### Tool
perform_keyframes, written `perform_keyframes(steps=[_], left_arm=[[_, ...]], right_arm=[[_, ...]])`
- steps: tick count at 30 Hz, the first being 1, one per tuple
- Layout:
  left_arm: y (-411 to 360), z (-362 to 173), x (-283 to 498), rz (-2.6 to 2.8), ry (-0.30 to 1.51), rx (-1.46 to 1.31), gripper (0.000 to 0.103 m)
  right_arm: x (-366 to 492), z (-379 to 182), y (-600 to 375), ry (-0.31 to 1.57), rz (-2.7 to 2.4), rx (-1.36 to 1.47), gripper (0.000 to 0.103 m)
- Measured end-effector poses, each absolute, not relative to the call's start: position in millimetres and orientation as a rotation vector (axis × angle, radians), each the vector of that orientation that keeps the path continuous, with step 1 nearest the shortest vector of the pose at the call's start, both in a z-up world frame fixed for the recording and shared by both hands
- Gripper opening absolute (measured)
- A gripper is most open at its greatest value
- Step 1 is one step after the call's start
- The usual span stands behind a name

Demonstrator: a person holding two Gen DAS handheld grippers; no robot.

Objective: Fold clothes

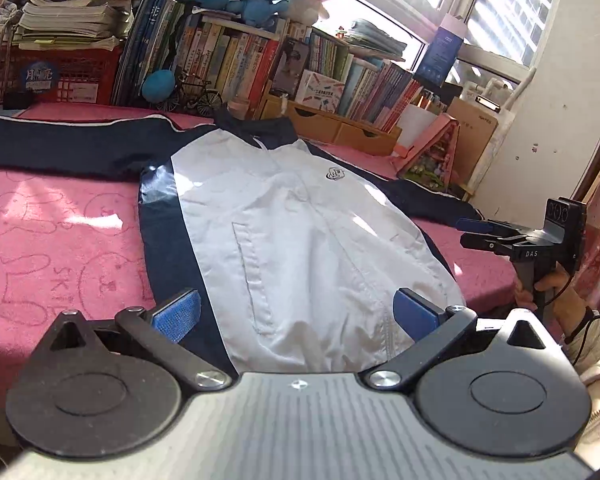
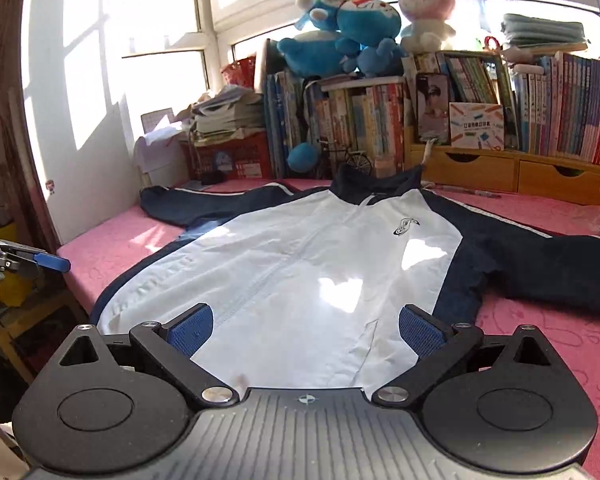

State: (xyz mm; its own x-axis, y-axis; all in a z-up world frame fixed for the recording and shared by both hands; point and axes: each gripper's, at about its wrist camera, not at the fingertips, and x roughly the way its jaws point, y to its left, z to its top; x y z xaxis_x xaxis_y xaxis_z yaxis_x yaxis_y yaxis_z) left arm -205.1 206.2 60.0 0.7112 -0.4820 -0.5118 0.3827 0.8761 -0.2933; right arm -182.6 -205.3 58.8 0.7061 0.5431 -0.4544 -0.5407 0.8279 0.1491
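Observation:
A white jacket [image 1: 300,220] with navy sleeves and collar lies flat, front up and zipped, on a pink patterned cover [image 1: 60,240]. Its sleeves spread out to both sides. My left gripper [image 1: 296,312] hangs open just over the hem, its blue pads [image 1: 178,314] wide apart with nothing between them. In the right wrist view the jacket [image 2: 300,260] fills the middle, and my right gripper [image 2: 306,330] is open over the hem near the pocket, holding nothing. A hand [image 1: 540,288] holds the right gripper [image 1: 474,232] off the jacket's right side.
Behind the collar stand rows of books [image 2: 380,128], wooden drawers [image 2: 500,172], a red crate [image 1: 60,76], a small model bicycle [image 1: 198,94] and plush toys [image 2: 352,32]. The cover's edge [image 2: 80,280] drops off at the left. A white wall [image 1: 540,140] lies beyond the right sleeve.

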Motion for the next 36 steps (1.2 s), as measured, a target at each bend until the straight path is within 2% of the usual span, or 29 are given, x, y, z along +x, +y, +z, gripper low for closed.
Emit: perform_keyframes(steps=[2,4,11,13,19,23,31,33,36], left_arm=[[182,63,-164,-0.387,0.611,-0.061,0.103],[157,57,-121,-0.346,0.632,0.017,0.103],[114,8,32,-0.281,0.818,0.104,0.103],[118,-2,72,-0.228,0.855,0.098,0.103],[145,-8,160,0.031,0.796,0.060,0.103],[176,-15,201,0.136,0.761,-0.031,0.103],[187,-14,245,0.206,0.768,0.028,0.103],[185,-5,232,0.185,0.749,0.045,0.102],[186,14,181,0.005,0.657,0.019,0.102]], right_arm=[[-141,54,-175,0.543,0.623,-0.003,0.081],[-108,44,-149,0.585,0.618,-0.053,0.072],[13,5,-125,0.783,0.446,-0.111,0.068],[47,3,-135,0.804,0.382,-0.086,0.068],[139,-3,-160,0.805,0.193,-0.104,0.071],[186,-13,-186,0.810,0.086,-0.046,0.103],[236,-8,-217,0.781,-0.060,0.063,0.101],[225,5,-217,0.757,-0.043,0.095,0.092],[193,21,-203,0.724,0.059,0.095,0.091]])
